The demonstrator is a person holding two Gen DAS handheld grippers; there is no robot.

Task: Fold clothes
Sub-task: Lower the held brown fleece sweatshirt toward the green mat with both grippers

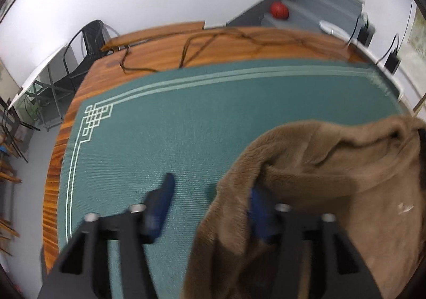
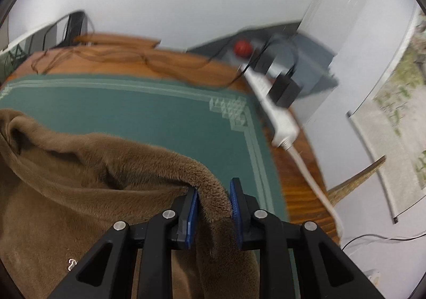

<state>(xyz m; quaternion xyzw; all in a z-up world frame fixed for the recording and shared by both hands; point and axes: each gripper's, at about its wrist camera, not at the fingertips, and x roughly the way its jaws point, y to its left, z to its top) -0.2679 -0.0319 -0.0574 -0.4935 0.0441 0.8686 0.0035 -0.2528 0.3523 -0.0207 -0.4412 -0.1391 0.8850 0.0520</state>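
Brown fleece [image 2: 80,192] betw. right tongs [image 2: 214,208], over green mat [image 2: 133,115]

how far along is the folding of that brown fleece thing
Early. Done: the brown fleece garment is on the green mat, but bunched, with no flat fold visible. In hand: the right gripper has an edge of it between its pads; the left gripper stands open, the fabric draped over one finger only. Left: spreading it flat and making the folds.
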